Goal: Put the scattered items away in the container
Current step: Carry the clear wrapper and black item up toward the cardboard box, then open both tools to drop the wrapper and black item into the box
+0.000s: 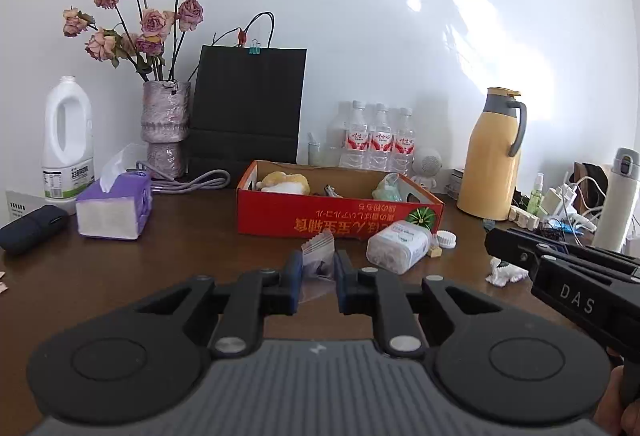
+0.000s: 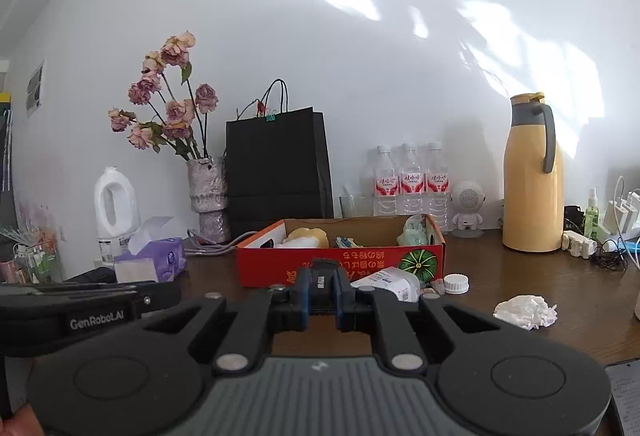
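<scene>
The left gripper pinches a small clear zip bag above the desk; its dark contents are hard to make out. The right gripper is clamped on a small black object with a white label too small to read. Its housing reads "DAS" in the left view; the left's reads "GenRobot.AI". Ahead stands the red cardboard box, its yellow print upside down, holding half-hidden items. Beside it lie a wipes packet, white cap and crumpled tissue.
</scene>
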The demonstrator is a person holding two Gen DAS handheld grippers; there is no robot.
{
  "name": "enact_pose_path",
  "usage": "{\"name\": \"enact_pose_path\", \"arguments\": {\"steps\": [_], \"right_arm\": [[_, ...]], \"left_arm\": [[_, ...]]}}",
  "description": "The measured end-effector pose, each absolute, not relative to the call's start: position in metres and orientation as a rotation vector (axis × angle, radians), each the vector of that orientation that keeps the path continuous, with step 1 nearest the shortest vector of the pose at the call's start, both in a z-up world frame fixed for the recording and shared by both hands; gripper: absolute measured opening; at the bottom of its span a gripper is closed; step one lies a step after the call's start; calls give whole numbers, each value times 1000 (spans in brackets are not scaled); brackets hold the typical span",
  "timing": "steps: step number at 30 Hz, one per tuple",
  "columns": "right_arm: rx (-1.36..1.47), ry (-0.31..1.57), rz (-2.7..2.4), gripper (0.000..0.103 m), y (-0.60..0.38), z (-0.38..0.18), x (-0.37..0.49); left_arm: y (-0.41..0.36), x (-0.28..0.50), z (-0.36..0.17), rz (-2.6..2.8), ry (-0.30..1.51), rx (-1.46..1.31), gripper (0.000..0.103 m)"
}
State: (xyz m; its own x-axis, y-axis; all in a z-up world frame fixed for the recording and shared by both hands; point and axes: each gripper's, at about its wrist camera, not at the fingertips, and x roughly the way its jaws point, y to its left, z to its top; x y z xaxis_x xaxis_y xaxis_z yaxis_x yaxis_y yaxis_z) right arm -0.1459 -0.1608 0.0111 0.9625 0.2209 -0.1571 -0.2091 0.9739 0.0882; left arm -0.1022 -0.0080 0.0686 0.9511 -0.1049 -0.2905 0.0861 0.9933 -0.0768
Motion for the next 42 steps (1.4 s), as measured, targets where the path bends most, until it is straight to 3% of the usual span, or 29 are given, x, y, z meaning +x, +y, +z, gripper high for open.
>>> {"name": "enact_pose_path", "arguments": {"steps": [9, 18, 25, 33, 37, 42], "right_arm": [[37, 114, 206, 11, -156, 20, -188], [12, 123, 216, 11, -146, 27, -201], [28, 69, 202, 11, -146, 64, -156], [29, -91, 194, 11, -157, 152, -35], [3, 68, 210, 11, -173, 188, 47], [96, 548, 255, 11, -197, 175, 184]], "left_arm": [[-7, -149, 76, -76, 196, -42, 17], [0, -157, 78, -71, 221, -55, 18], [4, -89, 107, -77, 211, -54, 18], [-8, 40, 198, -87, 62, 4, 18], [0, 127, 210, -136, 250, 22, 18], [18, 248, 165, -173, 658, 12, 17]]}}
